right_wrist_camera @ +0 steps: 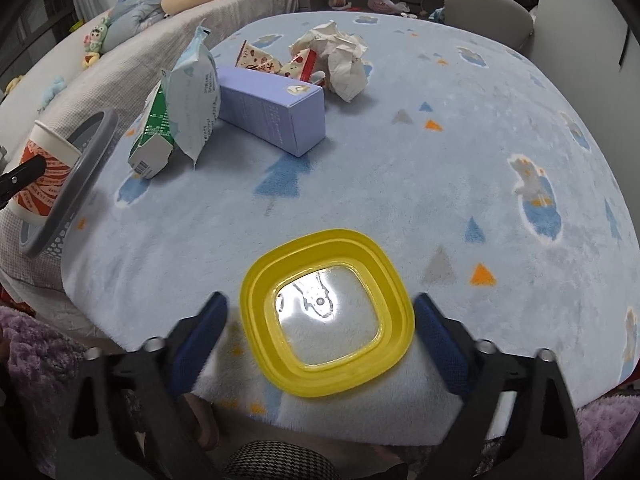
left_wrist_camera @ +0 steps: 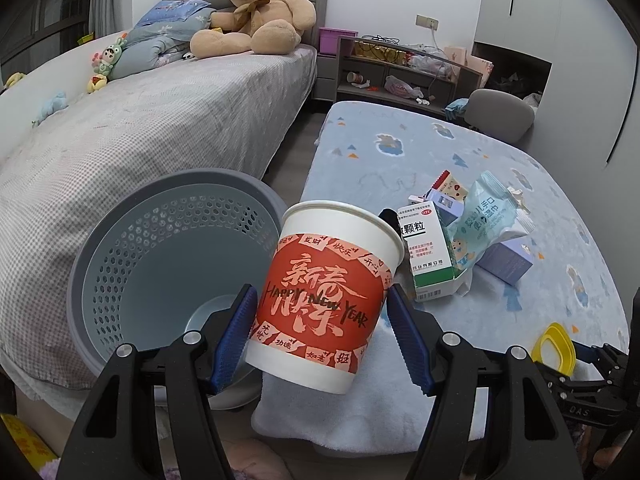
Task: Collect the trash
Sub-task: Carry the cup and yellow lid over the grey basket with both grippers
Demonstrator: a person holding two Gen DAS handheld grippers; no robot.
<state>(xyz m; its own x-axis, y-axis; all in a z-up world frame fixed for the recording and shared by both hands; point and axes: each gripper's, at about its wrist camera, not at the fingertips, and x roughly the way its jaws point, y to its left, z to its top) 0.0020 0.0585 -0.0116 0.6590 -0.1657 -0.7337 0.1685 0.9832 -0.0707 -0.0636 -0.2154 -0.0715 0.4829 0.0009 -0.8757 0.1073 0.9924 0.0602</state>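
My left gripper (left_wrist_camera: 322,330) is shut on a white paper cup with a red "Happy New Year" band (left_wrist_camera: 326,304), held in the air beside the grey perforated trash bin (left_wrist_camera: 168,256). The cup also shows at the left of the right wrist view (right_wrist_camera: 44,172), next to the bin's rim (right_wrist_camera: 76,184). My right gripper (right_wrist_camera: 322,320) is open around a yellow square lid with a clear centre (right_wrist_camera: 328,324) lying on the blue blanket (right_wrist_camera: 400,184). The pads do not touch the lid. Further back lie a green medicine box (right_wrist_camera: 154,136), a wipes pack (right_wrist_camera: 198,92), a purple box (right_wrist_camera: 276,112), snack wrappers (right_wrist_camera: 260,58) and crumpled paper (right_wrist_camera: 344,56).
A bed with a grey cover (left_wrist_camera: 140,120) and a teddy bear (left_wrist_camera: 260,12) stands left of the bin. A shelf unit (left_wrist_camera: 400,72) and a grey chair (left_wrist_camera: 500,114) stand beyond the blanket. The right gripper shows at the right edge of the left wrist view (left_wrist_camera: 576,364).
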